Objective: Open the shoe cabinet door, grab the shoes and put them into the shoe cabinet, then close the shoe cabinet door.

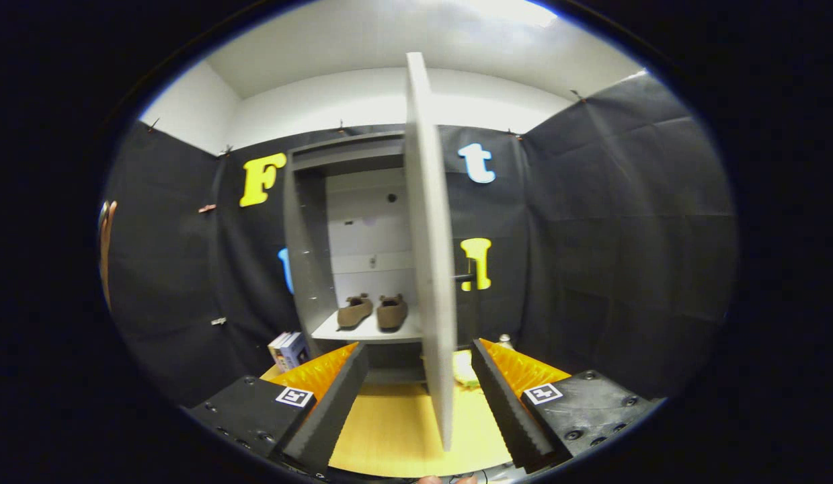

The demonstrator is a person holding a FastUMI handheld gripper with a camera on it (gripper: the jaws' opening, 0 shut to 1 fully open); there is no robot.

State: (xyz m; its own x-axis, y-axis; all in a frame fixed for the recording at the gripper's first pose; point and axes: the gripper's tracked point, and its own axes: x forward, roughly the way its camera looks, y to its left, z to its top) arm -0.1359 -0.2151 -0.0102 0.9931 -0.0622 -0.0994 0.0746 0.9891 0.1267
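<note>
The grey shoe cabinet (308,255) stands open against the back wall. Its door (429,255) swings out toward me, seen edge-on, and its lower corner reaches down between my fingers. Two brown shoes (372,311) sit side by side on the cabinet's lower shelf (362,331), toes pointing inward. My gripper (419,363) is open, a finger on each side of the door's edge, neither pressing on it. A small dark handle (464,277) sticks out from the door's right face.
The cabinet rests on a light wooden tabletop (396,430). A few books (288,349) stand left of the cabinet's base. A yellowish object (464,370) and a small bottle top (503,340) lie right of the door. A person's arm (107,249) shows far left.
</note>
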